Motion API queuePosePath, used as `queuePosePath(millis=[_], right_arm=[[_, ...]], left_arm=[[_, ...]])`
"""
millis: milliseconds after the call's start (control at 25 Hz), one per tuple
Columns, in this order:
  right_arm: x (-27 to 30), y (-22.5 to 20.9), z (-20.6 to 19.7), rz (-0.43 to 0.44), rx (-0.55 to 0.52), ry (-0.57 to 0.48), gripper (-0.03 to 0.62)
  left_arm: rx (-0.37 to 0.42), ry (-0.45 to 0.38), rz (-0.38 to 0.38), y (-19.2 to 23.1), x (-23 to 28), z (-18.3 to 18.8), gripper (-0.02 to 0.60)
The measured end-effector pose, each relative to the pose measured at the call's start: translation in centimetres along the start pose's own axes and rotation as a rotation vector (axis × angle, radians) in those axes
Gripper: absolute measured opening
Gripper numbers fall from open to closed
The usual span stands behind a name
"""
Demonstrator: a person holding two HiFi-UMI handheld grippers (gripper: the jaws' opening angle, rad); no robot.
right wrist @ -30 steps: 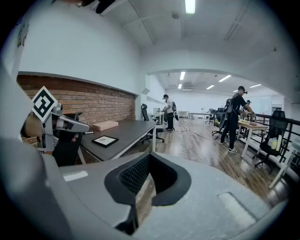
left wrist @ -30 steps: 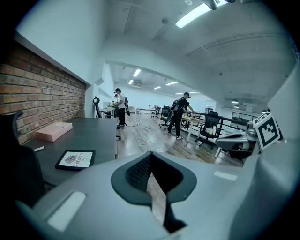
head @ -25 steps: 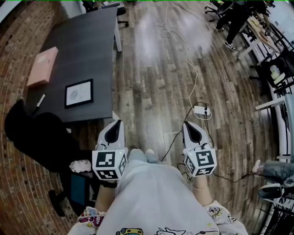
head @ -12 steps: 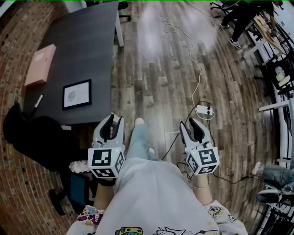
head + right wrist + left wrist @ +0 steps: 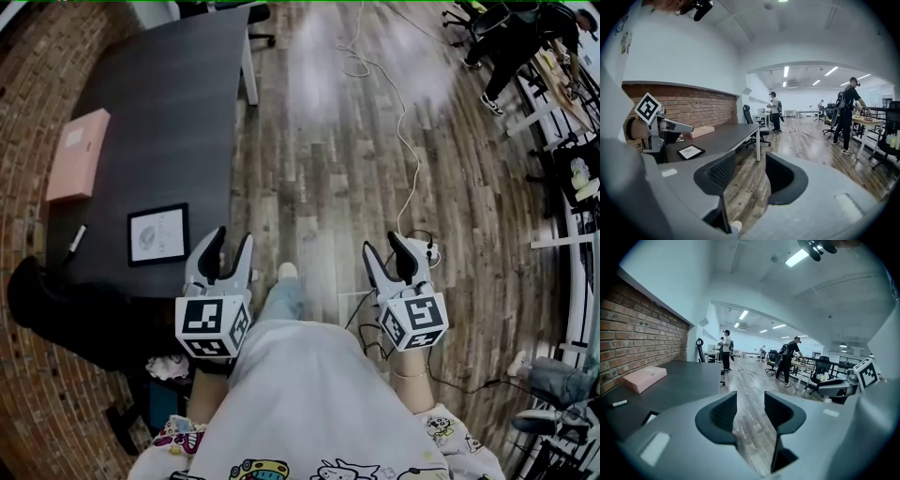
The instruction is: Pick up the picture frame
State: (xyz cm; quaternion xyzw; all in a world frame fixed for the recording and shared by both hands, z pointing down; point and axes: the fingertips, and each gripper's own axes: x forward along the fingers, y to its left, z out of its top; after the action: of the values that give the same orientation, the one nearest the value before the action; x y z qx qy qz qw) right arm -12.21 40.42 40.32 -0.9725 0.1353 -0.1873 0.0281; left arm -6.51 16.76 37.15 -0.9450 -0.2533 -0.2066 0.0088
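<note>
Holding left tongs point(image 5: 232, 239) and right tongs point(image 5: 384, 246) out ahead, side by side and well apart, both tilted slightly down over the wooden floor point(image 5: 319, 178). Looking along the left tongs: jaws spread wide, just been opening, with nothing between the pads but bare planks. Looking along the right tongs: likewise parted, just been opening, and empty, again with only planks in the gap. Gripping nothing on either side. Lying flat near the close edge of the dark surface point(image 5: 178, 103): the picture frame point(image 5: 157, 233), black-bordered round a pale sheet with a drawing, close to the left tongs on their left in the head view, yet clear of them and touched by neither pair. Showing again in the right gripper view as a small dark rectangle point(image 5: 691, 151) on that surface, off to the left of the jaws, with the left tongs' marker cube point(image 5: 648, 108) above it. Further along the surface, toward the brick wall point(image 5: 37, 84): a pink box point(image 5: 78, 153). Left of the frame, near the edge: a marker point(image 5: 76, 237). Snaking down the floor: a white cable point(image 5: 403, 131), ending at a small white adapter point(image 5: 422, 251) just beside the right tongs in the head view. Far down the room, standing among desks and chairs: several people point(image 5: 848, 117).
</note>
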Motion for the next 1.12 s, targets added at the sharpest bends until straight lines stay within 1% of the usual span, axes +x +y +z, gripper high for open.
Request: queuePosePath(millis=[200, 320, 400, 560, 720, 920, 1040, 1120], right_arm=[[5.2, -0.5, 2.3, 0.026, 0.006, -0.001, 0.212], [8.0, -0.4, 3.2, 0.059, 0.002, 0.009, 0.216], [9.8, 0.1, 4.0, 0.093, -0.007, 0.015, 0.219], [13.4, 2.8, 6.2, 0.201, -0.062, 0.003, 0.23], [16.5, 6.4, 8.1, 0.331, -0.132, -0.004, 0.239], [21.1, 11.4, 9.4, 0.507, -0.195, 0.01, 0.25], [24.1, 15.2, 10.1, 0.641, -0.239, 0.029, 0.25], [26.1, 17.9, 10.5, 0.755, -0.276, 0.05, 0.25]], left_arm=[[-0.021, 0.001, 0.018, 3.6, 3.4, 1.7, 0.198], [-0.014, -0.008, 0.052, 5.3, 4.5, 2.5, 0.201], [-0.009, -0.013, 0.08, 6.4, 4.8, 3.0, 0.201], [-0.083, -0.036, 0.144, 9.3, 4.3, 3.2, 0.21], [-0.144, -0.058, 0.246, 12.4, 2.5, 2.7, 0.213], [-0.217, -0.077, 0.408, 16.4, -0.5, 1.4, 0.213], [-0.27, -0.087, 0.527, 18.3, -2.7, 0.6, 0.215], [-0.315, -0.093, 0.632, 19.2, -4.5, 0.0, 0.215]])
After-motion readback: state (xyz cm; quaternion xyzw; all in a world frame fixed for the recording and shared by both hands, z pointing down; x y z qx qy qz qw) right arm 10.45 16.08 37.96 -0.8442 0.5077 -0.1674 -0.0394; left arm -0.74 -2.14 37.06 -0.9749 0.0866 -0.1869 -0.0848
